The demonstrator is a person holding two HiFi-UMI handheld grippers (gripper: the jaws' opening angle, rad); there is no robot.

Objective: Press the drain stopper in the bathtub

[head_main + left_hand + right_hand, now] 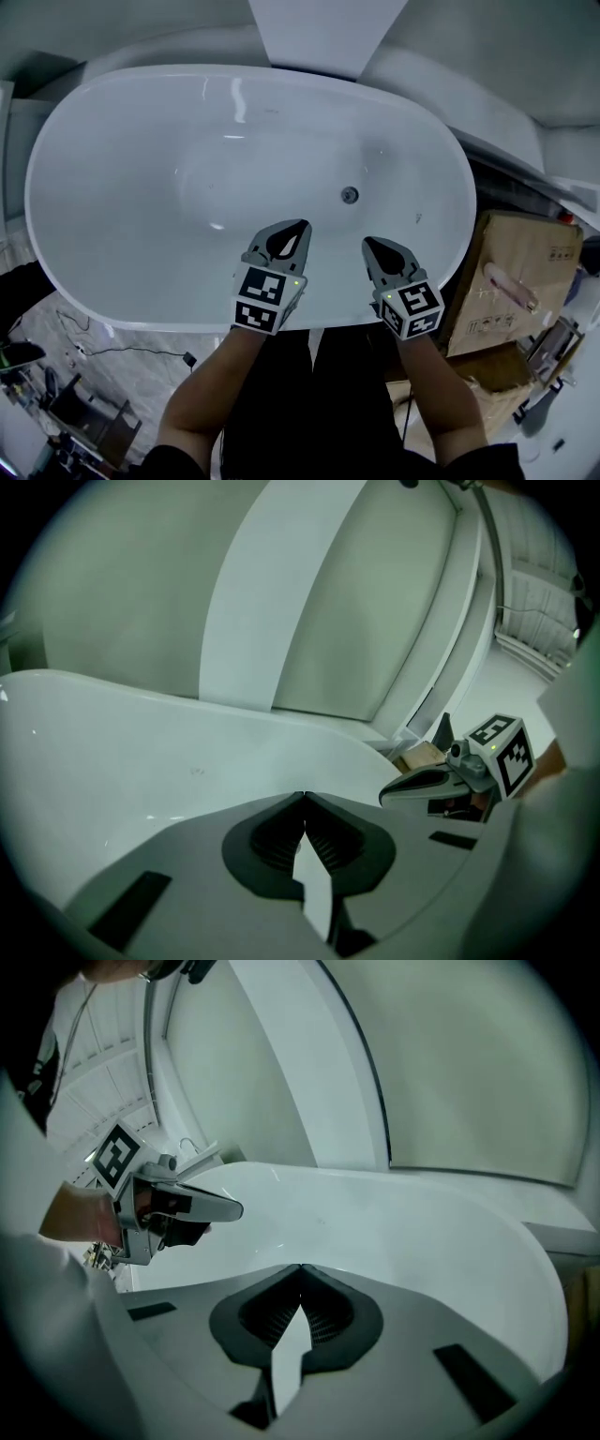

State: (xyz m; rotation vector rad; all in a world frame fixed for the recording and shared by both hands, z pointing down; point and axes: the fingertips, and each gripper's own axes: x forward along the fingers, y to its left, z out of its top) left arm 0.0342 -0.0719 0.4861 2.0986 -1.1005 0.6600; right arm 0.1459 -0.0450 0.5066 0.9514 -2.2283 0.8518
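Observation:
A white oval bathtub (112,216) fills the head view, and its small round metal drain stopper (350,195) sits on the tub floor right of centre. My left gripper (302,225) hovers over the near side of the tub, shut with nothing in it, its tips meeting (304,795). My right gripper (367,242) hangs a little to the right, below the stopper and apart from it, also shut and empty (300,1267). Each gripper view shows the other gripper: the right one (386,797) and the left one (239,1209).
A cardboard box (511,281) stands on the floor right of the tub, with clutter and cables (84,352) around the tub's base. A white panel (323,33) rises behind the tub's far rim. The tub's near rim (187,323) lies just under my forearms.

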